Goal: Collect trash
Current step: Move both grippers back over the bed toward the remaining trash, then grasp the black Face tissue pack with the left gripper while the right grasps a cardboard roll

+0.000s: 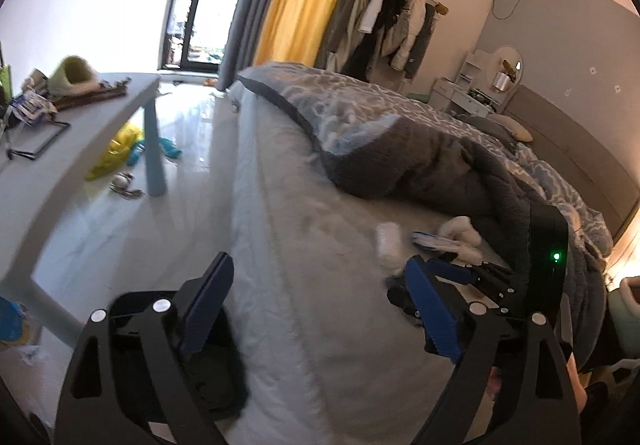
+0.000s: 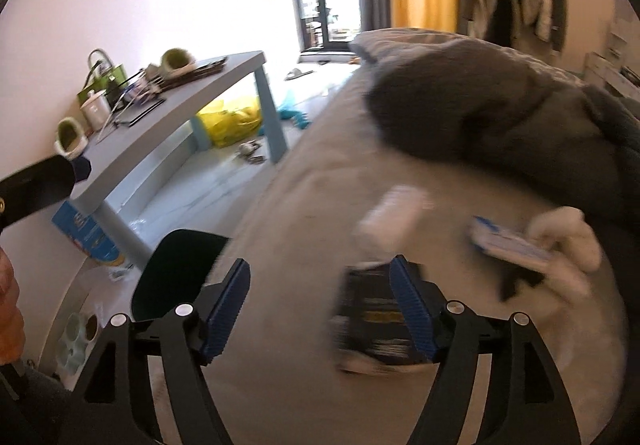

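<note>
Only the right wrist view shows the dark glossy packet (image 2: 376, 321) lying on the fuzzy grey bed (image 2: 304, 213). Both the left gripper (image 1: 320, 309) and right gripper (image 2: 320, 309) have fingers spread, holding nothing.

On the bed (image 2: 304, 229) lie one white packet (image 2: 390, 215), one blue-and-white wrapper (image 2: 508, 243), one white sock (image 2: 568, 241) and one dark box (image 2: 376, 319), all blurred, in the lower right of the right wrist view. One black bin (image 2: 176, 273) stands at lower left, and one grey table (image 2: 180, 117) at left carries two green slippers (image 2: 176, 61) (image 2: 70, 137), one green bag (image 2: 102, 79) and one white pot (image 2: 95, 109). Under the table lie one yellow bag (image 2: 232, 121) and one blue carton (image 2: 90, 237).
</note>
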A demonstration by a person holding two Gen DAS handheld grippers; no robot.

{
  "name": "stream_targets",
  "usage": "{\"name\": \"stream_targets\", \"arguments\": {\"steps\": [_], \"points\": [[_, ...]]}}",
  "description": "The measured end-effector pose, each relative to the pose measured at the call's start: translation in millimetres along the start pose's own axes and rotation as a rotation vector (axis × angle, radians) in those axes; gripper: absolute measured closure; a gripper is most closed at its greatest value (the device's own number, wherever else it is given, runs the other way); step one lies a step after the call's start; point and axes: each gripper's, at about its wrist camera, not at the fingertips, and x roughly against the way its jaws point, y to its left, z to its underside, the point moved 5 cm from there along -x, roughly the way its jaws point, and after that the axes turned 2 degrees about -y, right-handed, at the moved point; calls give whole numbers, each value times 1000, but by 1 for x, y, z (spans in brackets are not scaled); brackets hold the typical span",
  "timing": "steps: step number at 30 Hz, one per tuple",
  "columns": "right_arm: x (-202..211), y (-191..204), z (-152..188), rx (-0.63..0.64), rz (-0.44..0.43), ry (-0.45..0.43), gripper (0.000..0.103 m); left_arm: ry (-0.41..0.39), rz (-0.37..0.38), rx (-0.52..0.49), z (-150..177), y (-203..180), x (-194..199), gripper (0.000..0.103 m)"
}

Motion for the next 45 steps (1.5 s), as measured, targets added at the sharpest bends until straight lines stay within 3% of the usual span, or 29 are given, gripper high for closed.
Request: {"name": "stream_targets", "arguments": {"steps": [18,22,34,43,45], "points": [[29,-128,37,-62,114,17,29,152,31,-62,32,-95,-96,7],[35,-144,43,-73,122,19,29,195,-15,-118,45,-111,-118,7],[43,-176,63,-99,135,39,29,254,-150,-83,63,-111,-146,7],[42,-185,77,-112,125,69,29,281,-188,-53,71,-108,-157,8],[41,-185,78,-114,119,74,29,281,-199,-59,72,-109,-159,14]]}}
